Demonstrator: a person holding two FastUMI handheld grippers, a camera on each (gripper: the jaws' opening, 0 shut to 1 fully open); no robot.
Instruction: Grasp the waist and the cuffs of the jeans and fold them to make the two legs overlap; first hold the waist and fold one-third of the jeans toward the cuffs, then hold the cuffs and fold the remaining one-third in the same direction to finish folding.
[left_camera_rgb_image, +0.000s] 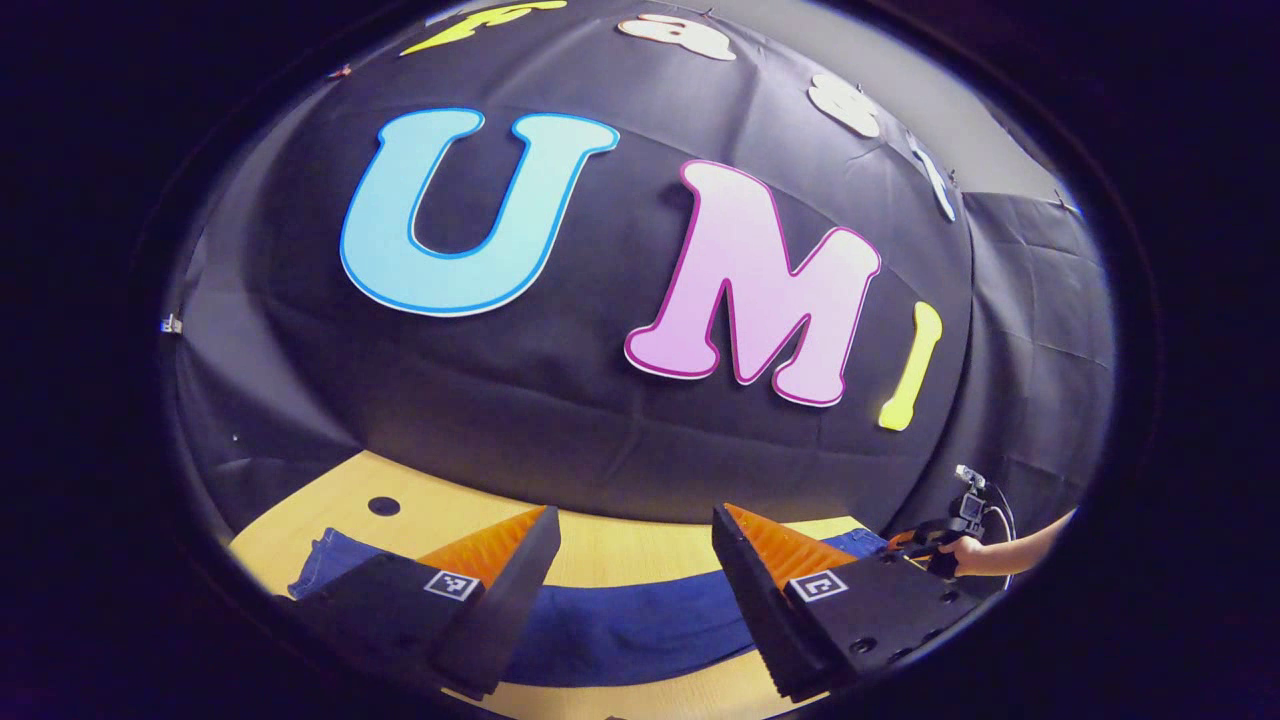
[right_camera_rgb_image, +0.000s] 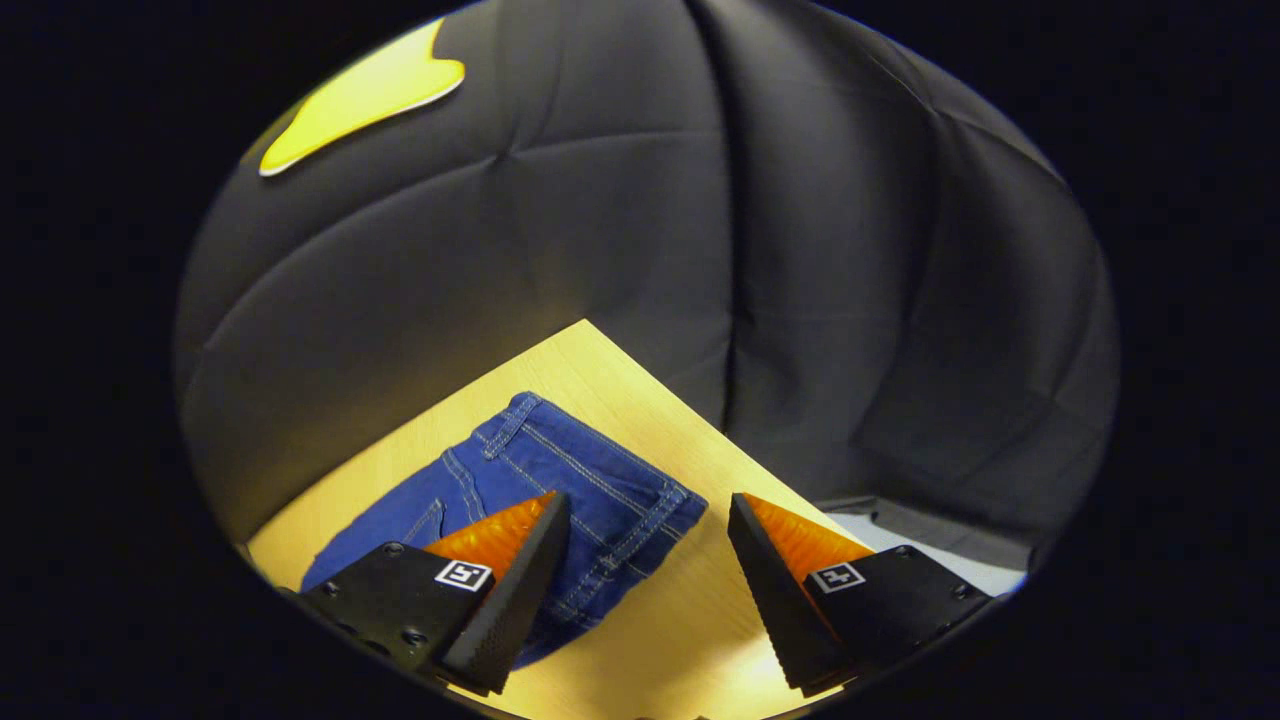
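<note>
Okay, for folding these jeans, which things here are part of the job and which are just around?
Part of the job:
- jeans, flat on the table, waist end in the right gripper view
- left gripper, open above them
- right gripper, open, holding nothing

Just around:
- wooden table
- round hole in the table
- black cloth wall

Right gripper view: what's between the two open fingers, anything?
In the right gripper view, the right gripper is open over the jeans. Between its fingers lie the jeans' waist corner and bare wooden table.
</note>
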